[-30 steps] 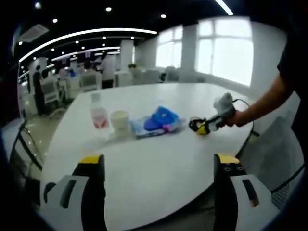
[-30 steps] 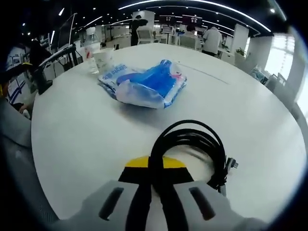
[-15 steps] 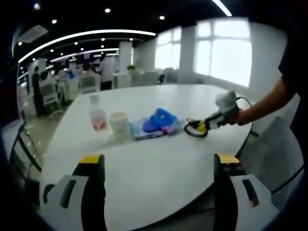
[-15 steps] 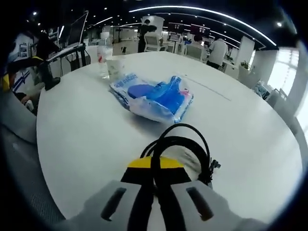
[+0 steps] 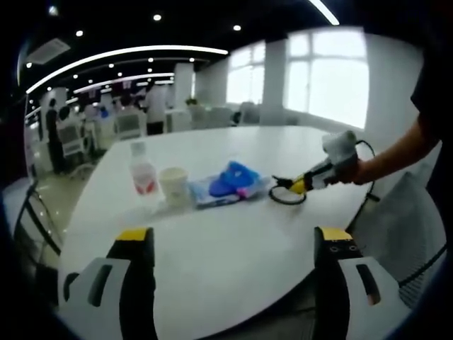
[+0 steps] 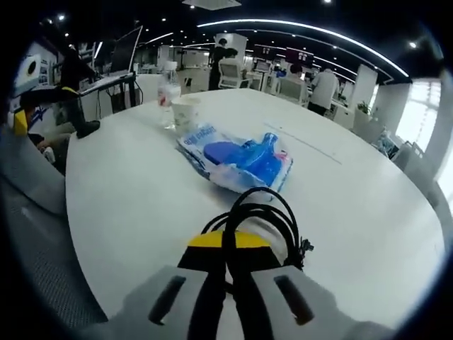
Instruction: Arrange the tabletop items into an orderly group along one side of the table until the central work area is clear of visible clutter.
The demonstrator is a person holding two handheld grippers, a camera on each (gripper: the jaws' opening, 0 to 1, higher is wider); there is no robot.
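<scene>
My right gripper (image 6: 228,244) is shut on a coil of black cable (image 6: 265,212), which hangs forward from its jaws just above the white table (image 6: 127,205). Beyond the coil lies a blue plastic package (image 6: 241,159), then a paper cup (image 6: 185,113) and a water bottle (image 6: 168,88). In the left gripper view, my left gripper (image 5: 233,237) stands open over the near table edge with nothing between its jaws. Across the table are the bottle (image 5: 144,173), cup (image 5: 174,185), package (image 5: 228,185) and cable coil (image 5: 289,194) in a row. The right gripper (image 5: 306,185) comes in from the right, held by a person's hand.
A grey mesh chair (image 5: 410,227) stands at the table's right edge, and another chair (image 6: 35,234) is close on the left in the right gripper view. Office desks, chairs and several people fill the background beyond the table.
The right gripper has drawn back and up with the cable, so the package, cup and bottle look farther off. The left gripper has stayed put and open.
</scene>
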